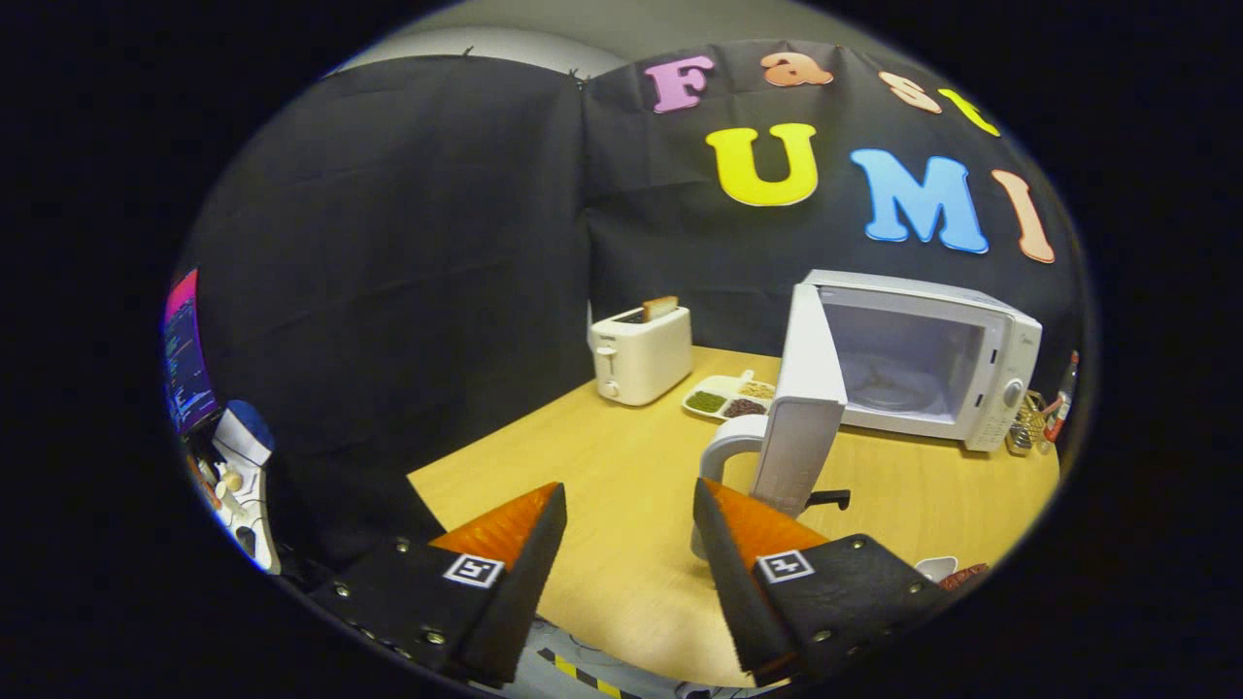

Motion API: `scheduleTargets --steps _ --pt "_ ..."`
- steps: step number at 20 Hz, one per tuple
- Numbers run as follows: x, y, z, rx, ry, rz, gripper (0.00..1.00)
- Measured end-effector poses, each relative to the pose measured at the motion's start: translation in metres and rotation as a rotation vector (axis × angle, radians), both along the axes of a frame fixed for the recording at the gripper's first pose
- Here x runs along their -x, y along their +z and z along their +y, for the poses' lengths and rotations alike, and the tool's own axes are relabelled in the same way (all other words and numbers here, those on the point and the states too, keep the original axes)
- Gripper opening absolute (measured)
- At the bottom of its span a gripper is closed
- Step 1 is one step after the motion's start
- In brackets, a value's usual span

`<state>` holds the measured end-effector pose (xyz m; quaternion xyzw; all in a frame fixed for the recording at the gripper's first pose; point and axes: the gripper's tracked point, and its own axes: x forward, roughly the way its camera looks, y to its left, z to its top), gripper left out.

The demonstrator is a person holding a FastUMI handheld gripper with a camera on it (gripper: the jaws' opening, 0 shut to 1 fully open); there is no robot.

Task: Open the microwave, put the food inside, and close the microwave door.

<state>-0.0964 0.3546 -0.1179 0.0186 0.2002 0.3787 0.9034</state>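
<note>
A: What is seen on the wooden table (621, 476), taking the big things first?

B: A white microwave (971, 374) is set at the far right of it; its door (804, 408) is swung wide open toward the fingers, and the cavity is exposed with a glass turntable (889, 393) seen inside; a white toaster (641, 354) is placed well to the left of it, with a slice of bread (660, 308) held in a slot.

A: And the food?

B: A divided tray of food (730, 396) is laid between toaster and microwave, outside the cavity; a white handled object (726, 456), perhaps a jug, is partly hidden behind the door's edge.

A: The gripper (629, 510)?

B: Its fingers are spread apart over the near table edge; nothing is held between them; the door's lower edge is found just beyond the right finger.
</note>
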Motion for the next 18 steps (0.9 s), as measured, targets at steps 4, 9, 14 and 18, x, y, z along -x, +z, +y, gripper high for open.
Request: scheduleTargets --steps 4,9,14,18 --pt "0.012 0.043 -0.031 -0.058 0.039 -0.071 0.92" --pt "-0.018 0.073 -0.096 -0.103 -0.085 -0.126 0.92" --pt "-0.054 0.060 -0.171 -0.101 -0.224 -0.086 0.92" --pt "-0.071 0.029 -0.224 -0.073 -0.311 -0.016 0.93"
